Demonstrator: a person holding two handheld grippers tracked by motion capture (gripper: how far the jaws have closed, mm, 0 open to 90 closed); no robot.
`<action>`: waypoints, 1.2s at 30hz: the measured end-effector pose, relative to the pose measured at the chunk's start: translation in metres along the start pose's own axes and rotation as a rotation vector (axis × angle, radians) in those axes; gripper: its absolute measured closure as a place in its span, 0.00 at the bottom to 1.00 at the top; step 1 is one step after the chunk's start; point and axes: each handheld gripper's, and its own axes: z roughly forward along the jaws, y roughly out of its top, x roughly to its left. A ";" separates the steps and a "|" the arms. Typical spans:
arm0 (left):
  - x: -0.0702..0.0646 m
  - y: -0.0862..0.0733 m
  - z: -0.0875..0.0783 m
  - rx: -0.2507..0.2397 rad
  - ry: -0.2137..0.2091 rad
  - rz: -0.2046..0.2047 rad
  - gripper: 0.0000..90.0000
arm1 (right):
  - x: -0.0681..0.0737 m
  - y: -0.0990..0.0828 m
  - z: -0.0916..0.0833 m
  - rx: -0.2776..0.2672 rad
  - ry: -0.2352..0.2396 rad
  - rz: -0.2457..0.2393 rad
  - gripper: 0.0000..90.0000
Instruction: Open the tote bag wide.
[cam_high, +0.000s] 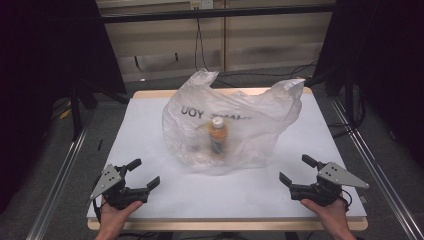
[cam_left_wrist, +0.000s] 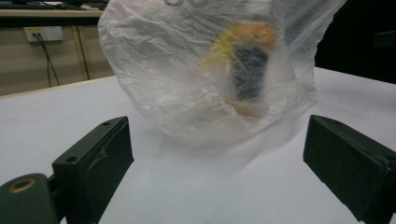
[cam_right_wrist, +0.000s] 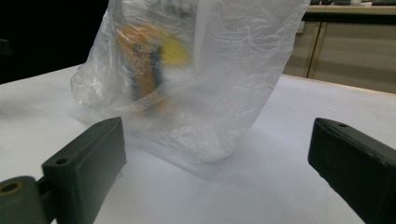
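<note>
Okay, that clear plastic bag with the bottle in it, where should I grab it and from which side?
Probably by the two bunched handle ears at the top of the plastic bag, left gripper and right gripper each coming from its own side. The ears stick up free, while the lower film is slack around the bottle.

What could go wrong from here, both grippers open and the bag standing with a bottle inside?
1. The bag is thin, crumpled film; a jaw may pinch just a fold, and it slips or tears.
2. The bottle stands upright inside it; tugging the bag from one side could tip it over.
3. The left gripper and right gripper sit on opposite sides; uneven pulls might drag the bag across the table.
</note>
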 end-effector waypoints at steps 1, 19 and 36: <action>0.000 0.000 0.001 0.002 0.002 0.004 0.09 | -0.001 0.000 0.000 0.002 0.000 -0.002 0.08; -0.009 0.008 0.011 0.138 -0.134 -0.060 0.53 | -0.007 0.005 0.005 0.017 0.096 0.017 0.61; -0.018 0.027 0.030 0.182 -0.262 -0.035 0.98 | 0.001 0.024 0.021 0.083 0.254 0.035 1.00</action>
